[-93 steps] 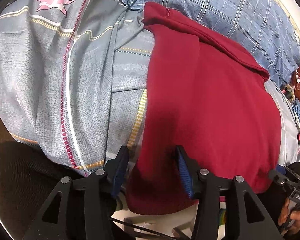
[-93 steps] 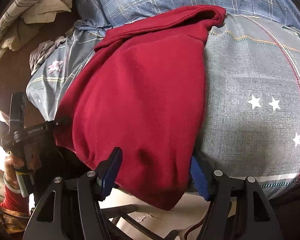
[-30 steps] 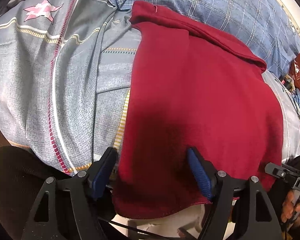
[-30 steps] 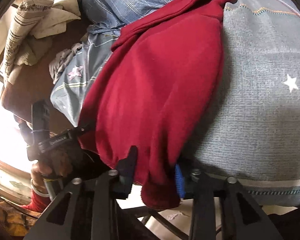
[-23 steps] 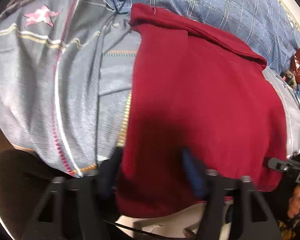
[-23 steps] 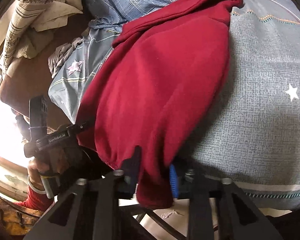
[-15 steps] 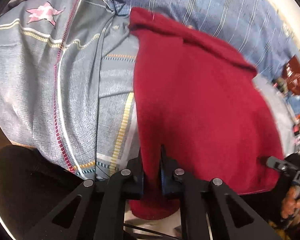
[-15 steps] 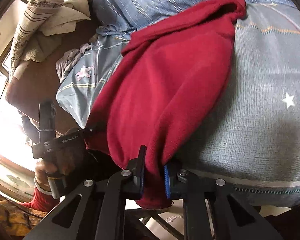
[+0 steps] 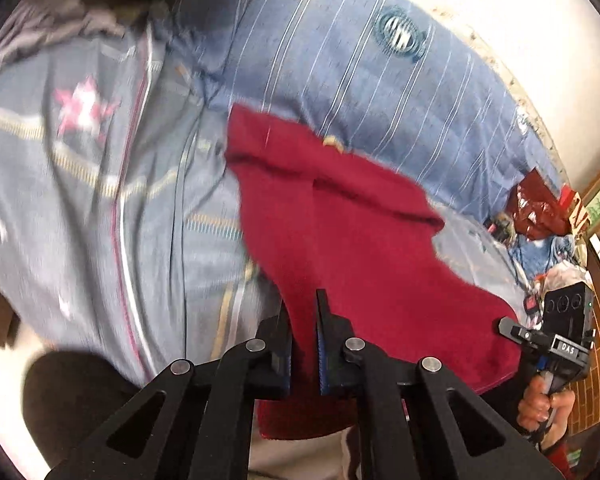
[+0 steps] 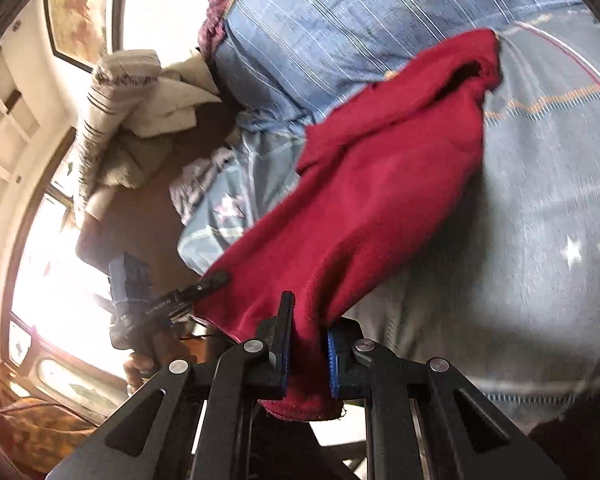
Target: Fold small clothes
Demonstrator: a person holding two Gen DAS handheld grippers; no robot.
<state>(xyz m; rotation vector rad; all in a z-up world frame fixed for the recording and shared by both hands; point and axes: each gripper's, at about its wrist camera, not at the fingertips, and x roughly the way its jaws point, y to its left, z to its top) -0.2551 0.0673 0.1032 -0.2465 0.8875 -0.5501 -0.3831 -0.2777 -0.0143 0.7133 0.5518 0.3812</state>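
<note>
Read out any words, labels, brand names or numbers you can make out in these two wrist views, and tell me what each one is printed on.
"DAS": white letters on the black right gripper, seen from the left wrist view; possibly the start of a longer word.
White lettering on the black left gripper, in the right wrist view: too blurred to read.
Round dark emblem on the blue striped cover: stripes only, no legible text.
Large pale letters on the red plastic bag: partly cut off, unreadable.

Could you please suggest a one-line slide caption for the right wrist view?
Right gripper clamps the near edge of a red garment draped over a grey star-print bedsheet.
</note>
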